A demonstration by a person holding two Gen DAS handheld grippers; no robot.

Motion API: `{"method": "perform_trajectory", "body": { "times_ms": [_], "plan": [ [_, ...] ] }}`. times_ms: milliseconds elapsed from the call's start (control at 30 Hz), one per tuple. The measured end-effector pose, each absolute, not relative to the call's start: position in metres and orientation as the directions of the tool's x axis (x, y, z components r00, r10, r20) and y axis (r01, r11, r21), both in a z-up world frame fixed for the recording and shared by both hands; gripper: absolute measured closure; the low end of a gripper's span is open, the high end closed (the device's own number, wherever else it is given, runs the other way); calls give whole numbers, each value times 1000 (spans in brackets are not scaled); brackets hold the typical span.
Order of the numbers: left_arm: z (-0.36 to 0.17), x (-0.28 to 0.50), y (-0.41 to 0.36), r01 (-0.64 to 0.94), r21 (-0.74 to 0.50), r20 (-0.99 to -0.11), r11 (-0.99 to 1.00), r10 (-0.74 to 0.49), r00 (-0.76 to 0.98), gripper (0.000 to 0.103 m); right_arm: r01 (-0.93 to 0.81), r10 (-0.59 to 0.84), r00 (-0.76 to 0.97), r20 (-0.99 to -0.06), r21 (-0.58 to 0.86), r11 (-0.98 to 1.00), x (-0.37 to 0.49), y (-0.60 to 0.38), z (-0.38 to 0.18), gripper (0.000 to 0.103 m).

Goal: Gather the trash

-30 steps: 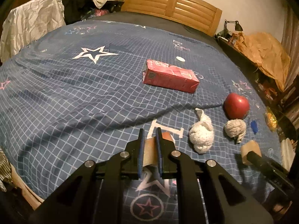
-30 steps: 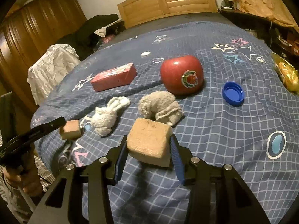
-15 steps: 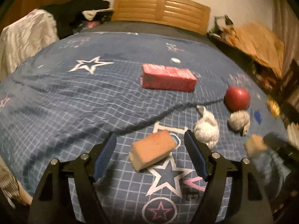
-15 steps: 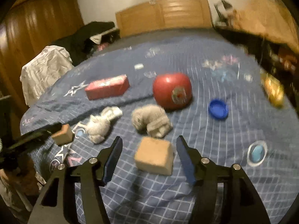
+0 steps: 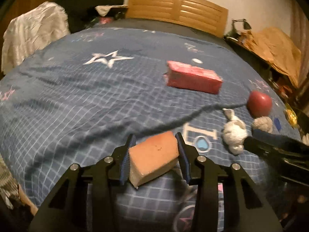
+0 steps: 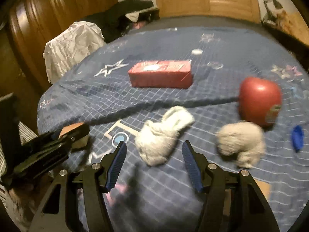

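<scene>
A blue checked bedspread (image 5: 77,106) w/ star prints is spread over the bed; a wooden headboard (image 5: 179,7) is seen at the far end, a white garment (image 6: 71,44) is draped off the far-left edge.

On the spread, roughly mid-bed, a red carton (image 6: 161,74) is laid flat. A red apple (image 6: 259,99) w/ a sticker is set to its right, nearer the cameras. Just in front of the apple a grey wad (image 6: 241,143) is seen, blurred; a white wad (image 6: 164,135) is lying to the left of it, apart from it. A blue cap (image 6: 297,138) is lying right of the grey wad, and a small white cap (image 6: 196,51) is seen beyond the carton.

An orange-topped sponge (image 5: 154,157) is found betw. the pads of the left gripper (image 5: 155,155), tilted; the jaws are closing on it and both pads appear to be touching its sides, though full contact cannot be confirmed.

The right gripper (image 6: 154,162) is held w/ jaws apart, nothing betw. them; the white wad is seen just ahead of the tips. Whether it is touched cannot be told.
</scene>
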State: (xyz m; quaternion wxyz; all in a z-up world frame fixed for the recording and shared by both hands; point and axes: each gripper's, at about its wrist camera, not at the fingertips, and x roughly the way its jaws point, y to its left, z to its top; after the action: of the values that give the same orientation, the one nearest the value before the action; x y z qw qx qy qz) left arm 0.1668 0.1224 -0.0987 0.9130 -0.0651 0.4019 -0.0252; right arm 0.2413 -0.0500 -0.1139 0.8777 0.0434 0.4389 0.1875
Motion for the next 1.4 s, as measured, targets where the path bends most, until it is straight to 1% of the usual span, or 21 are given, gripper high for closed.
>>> {"method": "perform_trajectory", "body": {
  "times_ms": [33,67,133,167,267,467,533,667,833,1067,1233,1400],
  "plan": [
    [-101,169,125,-17,-136,-737,991,-90,669,62,-286,358,516,-778,237,928,249,-43,-124,43],
    [-105,170,126,-23,-142,-743,990,-91,663,62,-261,324,502,-802,216,941,255,-40,-135,58],
    [-103,169,127,-28,-152,-739,988,-95,667,62,-246,336,523,-783,238,939,256,-44,-137,65],
    [-101,168,126,-28,-148,-735,989,-91,672,62,-252,350,531,-771,251,935,253,-47,-133,66],
    [-91,164,121,-36,-138,-721,990,-75,689,62,-293,374,592,-714,242,925,232,-50,-107,67],
    [-52,149,90,-31,-100,-650,995,-42,759,62,-337,371,669,-644,182,924,185,-63,-63,67],
    [-41,146,74,-19,-77,-631,997,-34,775,62,-328,354,701,-619,161,931,167,-73,-50,67],
    [-17,137,34,33,-65,-595,997,-65,801,62,-295,311,758,-573,124,947,140,-97,-25,67],
    [11,124,-25,112,-28,-534,993,-110,838,62,-200,237,832,-502,128,971,98,-153,8,67],
    [41,103,-132,268,10,-478,963,-231,848,62,-30,86,903,-420,139,990,43,-251,39,66],
    [47,91,-205,369,32,-470,929,-312,826,62,117,-54,927,-371,150,982,-3,-335,54,66],
    [46,74,-284,488,61,-467,871,-407,785,62,240,-178,920,-350,142,960,-45,-411,58,66]
  ]
}}
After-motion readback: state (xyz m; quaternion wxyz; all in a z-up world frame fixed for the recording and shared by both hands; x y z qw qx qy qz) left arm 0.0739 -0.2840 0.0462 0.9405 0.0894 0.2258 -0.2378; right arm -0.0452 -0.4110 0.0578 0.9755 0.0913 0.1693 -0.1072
